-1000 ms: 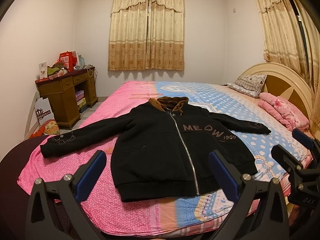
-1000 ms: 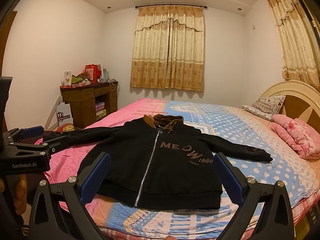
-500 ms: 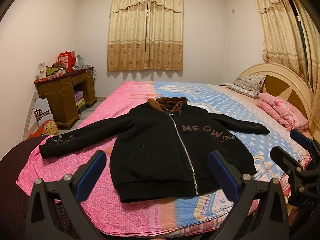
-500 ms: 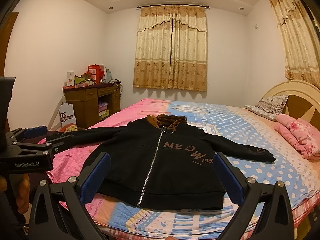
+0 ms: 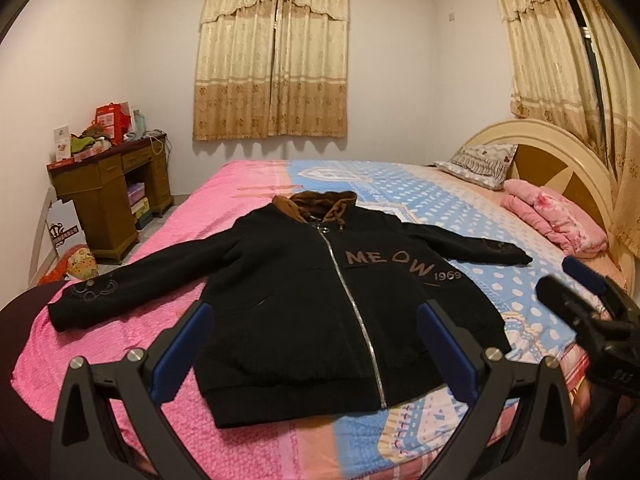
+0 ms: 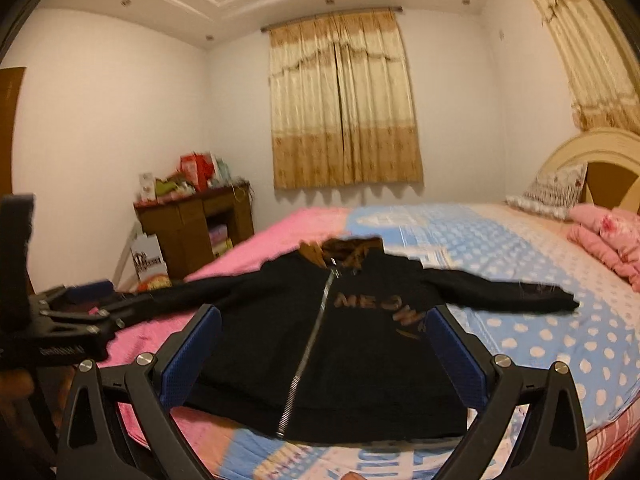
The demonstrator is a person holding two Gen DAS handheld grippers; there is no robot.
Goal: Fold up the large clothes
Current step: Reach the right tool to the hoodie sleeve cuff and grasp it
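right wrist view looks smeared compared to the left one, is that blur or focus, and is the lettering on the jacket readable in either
Right wrist view: motion blur, with the jacket and curtain streaked; the lettering is only roughly legible there. Left wrist view: sharp, so MEOW 1969 reads clearly on the jacket. Both views show fisheye bending at the edges and warm indoor light.

White walls (image 5: 400, 80) enclosed the bedroom. Beige curtains (image 5: 272, 60) covered the far window. A cluttered wooden desk (image 5: 108, 188) stood left of the bed (image 5: 440, 208), whose cream arched headboard (image 5: 560, 160) carried a pillow (image 5: 480, 160) and pink bedding (image 5: 556, 220).
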